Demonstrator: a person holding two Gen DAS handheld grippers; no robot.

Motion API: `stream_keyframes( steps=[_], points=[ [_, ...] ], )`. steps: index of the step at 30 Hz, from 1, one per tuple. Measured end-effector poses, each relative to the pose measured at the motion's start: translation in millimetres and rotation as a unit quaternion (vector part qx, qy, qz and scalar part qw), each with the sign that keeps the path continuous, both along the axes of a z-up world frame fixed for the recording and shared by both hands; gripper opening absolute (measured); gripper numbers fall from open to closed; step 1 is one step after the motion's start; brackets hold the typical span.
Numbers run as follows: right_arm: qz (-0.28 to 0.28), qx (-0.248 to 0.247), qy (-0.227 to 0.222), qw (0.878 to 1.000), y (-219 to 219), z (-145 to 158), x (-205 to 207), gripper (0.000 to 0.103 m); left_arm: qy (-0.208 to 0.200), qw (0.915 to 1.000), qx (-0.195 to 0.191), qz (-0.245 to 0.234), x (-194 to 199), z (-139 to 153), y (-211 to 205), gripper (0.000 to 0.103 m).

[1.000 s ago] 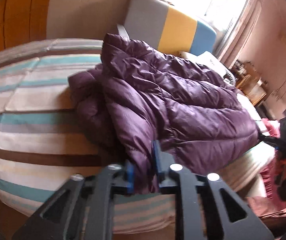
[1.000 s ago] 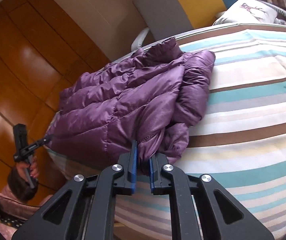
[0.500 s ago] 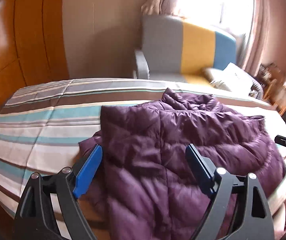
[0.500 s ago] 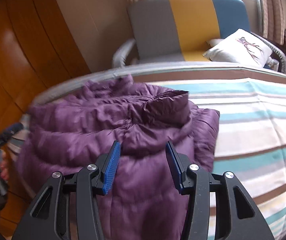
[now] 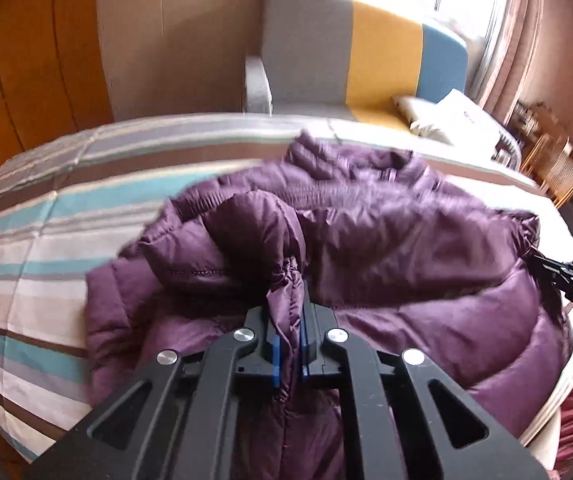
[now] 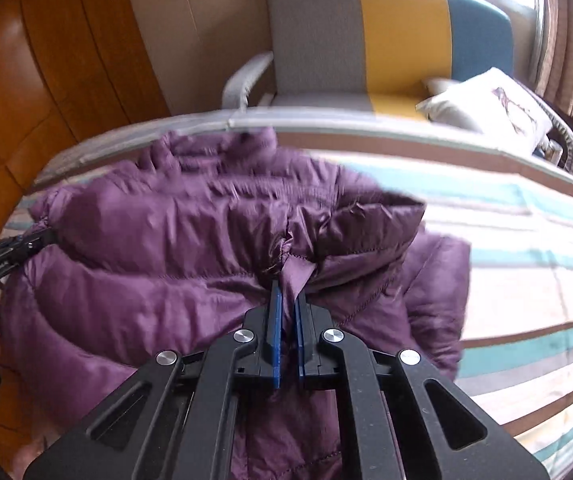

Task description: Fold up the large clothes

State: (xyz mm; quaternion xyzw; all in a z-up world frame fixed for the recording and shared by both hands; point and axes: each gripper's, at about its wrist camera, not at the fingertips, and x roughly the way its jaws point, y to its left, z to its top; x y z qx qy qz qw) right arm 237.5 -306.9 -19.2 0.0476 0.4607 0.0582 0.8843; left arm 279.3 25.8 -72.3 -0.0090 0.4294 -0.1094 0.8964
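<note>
Both grippers, spread wide over jacket half second earlier, were since closed onto fabric. Left gripper (image 5: 288,334) was clamped on gathered edge of purple puffer jacket (image 5: 386,248), just ahead of its blue pads (image 5: 275,356). Right gripper (image 6: 287,322) was clenched on pinched fold of same jacket (image 6: 158,248). Jacket was spread on striped bedcover (image 5: 38,240), near bed's front edge. Shell was seen as glossy, quilted, puffy, crumpled. Long axis was laid sideways across bed, between grippers; collar direction could not be told. Padded armchair (image 6: 366,40) was seen behind.
</note>
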Motion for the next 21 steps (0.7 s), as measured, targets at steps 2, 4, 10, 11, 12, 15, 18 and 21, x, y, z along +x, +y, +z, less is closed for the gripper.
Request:
stream_keyframes(
  steps=[2, 4, 10, 11, 12, 15, 18, 21],
  points=[
    [-0.002, 0.007, -0.01, 1.0, -3, 13, 4, 0.005, -0.013, 0.9999, -0.009, 0.005, 6, 9, 3, 0.005],
    [-0.005, 0.019, -0.017, 1.0, -5, 22, 16, 0.005, -0.025, 0.9996, -0.008, 0.01, 14, 17, 0, 0.005],
    [-0.003, 0.006, -0.019, 1.0, -4, 14, 47, 0.005, -0.026, 0.9993, 0.012, 0.024, 46, 10, -9, 0.005],
    [-0.002, 0.003, -0.016, 1.0, -3, 9, 53, 0.005, -0.024, 0.9993, 0.017, 0.025, 51, 7, -11, 0.006],
    [-0.003, 0.001, -0.015, 1.0, -3, 4, 59, 0.005, -0.02, 0.9992, 0.024, 0.026, 58, 2, -12, 0.006],
    [-0.006, 0.004, -0.008, 1.0, -4, -9, 73, 0.005, -0.013, 0.999, 0.033, 0.028, 72, -12, -15, 0.006],
    [-0.01, 0.006, 0.001, 1.0, -4, -26, 83, 0.006, -0.001, 0.9992, 0.026, 0.032, 80, -27, -13, 0.007],
    [-0.012, -0.004, -0.001, 1.0, 0, -41, 88, 0.006, -0.001, 0.9991, 0.025, 0.035, 83, -41, -11, 0.011]
  ],
)
